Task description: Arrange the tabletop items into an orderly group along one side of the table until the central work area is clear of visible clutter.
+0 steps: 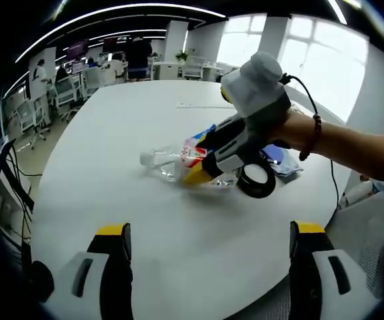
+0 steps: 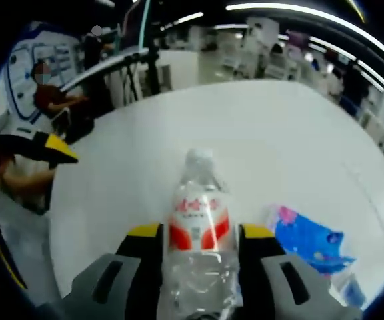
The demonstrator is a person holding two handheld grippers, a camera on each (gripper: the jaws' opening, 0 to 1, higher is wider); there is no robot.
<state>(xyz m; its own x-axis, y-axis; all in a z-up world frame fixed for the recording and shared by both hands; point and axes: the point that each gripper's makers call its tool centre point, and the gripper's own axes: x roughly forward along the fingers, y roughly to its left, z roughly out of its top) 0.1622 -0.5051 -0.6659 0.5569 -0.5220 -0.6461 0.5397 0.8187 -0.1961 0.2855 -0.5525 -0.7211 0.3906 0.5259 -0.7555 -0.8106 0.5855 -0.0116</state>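
Note:
A clear plastic water bottle [image 2: 199, 227] with a red and white label lies on the white round table [image 2: 279, 140], cap pointing away. My right gripper [image 2: 199, 233] is shut on its body, a yellow-tipped jaw against each side. In the left gripper view the same bottle [image 1: 162, 162] lies near the table's middle, with the right gripper [image 1: 197, 159] reaching in from the right in a person's hand. My left gripper [image 1: 212, 233] hangs open over bare table near the front edge. A black tape roll [image 1: 256, 181] and a blue packet [image 1: 282, 163] lie beside the bottle.
The blue packet [image 2: 307, 241] lies just right of my right jaw. The left gripper's yellow tip [image 2: 53, 149] shows past the table's left edge. A seated person [image 2: 49, 100] and desks with office chairs [image 1: 65, 90] surround the table.

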